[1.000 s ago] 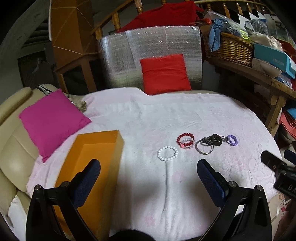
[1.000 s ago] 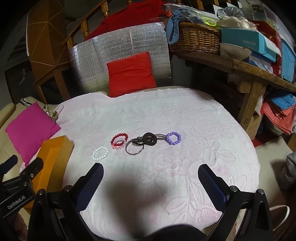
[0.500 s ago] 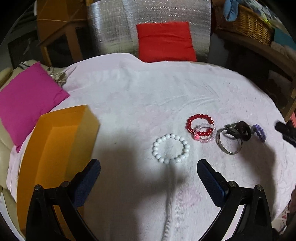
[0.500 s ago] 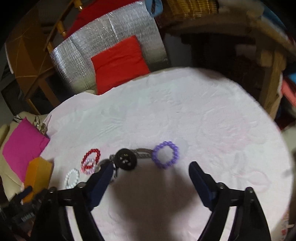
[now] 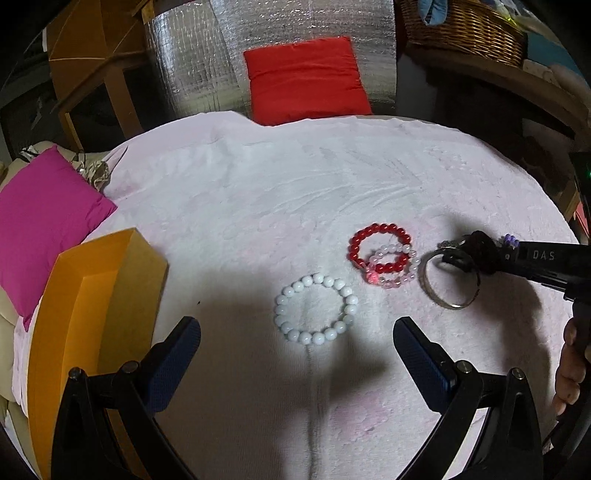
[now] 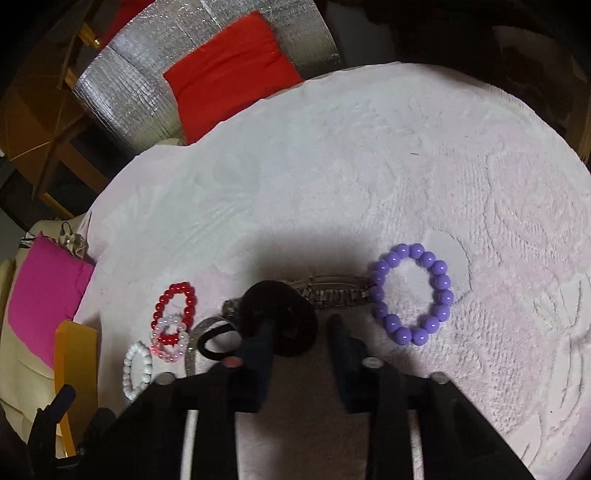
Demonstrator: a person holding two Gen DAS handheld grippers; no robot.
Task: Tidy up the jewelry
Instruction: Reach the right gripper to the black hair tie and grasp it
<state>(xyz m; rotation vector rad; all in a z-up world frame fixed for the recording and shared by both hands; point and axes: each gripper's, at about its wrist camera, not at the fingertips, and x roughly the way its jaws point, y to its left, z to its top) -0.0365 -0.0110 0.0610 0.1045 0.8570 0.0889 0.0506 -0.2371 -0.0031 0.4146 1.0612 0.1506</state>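
Dim rm: red cushion (image 5: pixel 306 79) vs foil panel (image 5: pixel 192 62), wicker basket (image 5: pixel 465 26) on shelf.

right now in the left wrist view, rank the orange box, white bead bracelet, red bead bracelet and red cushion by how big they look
1. orange box
2. red cushion, though farther away
3. white bead bracelet
4. red bead bracelet, nearly alike; nearness may favour the white one

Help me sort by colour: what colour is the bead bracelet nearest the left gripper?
White bead bracelet; clearest in the left wrist view.
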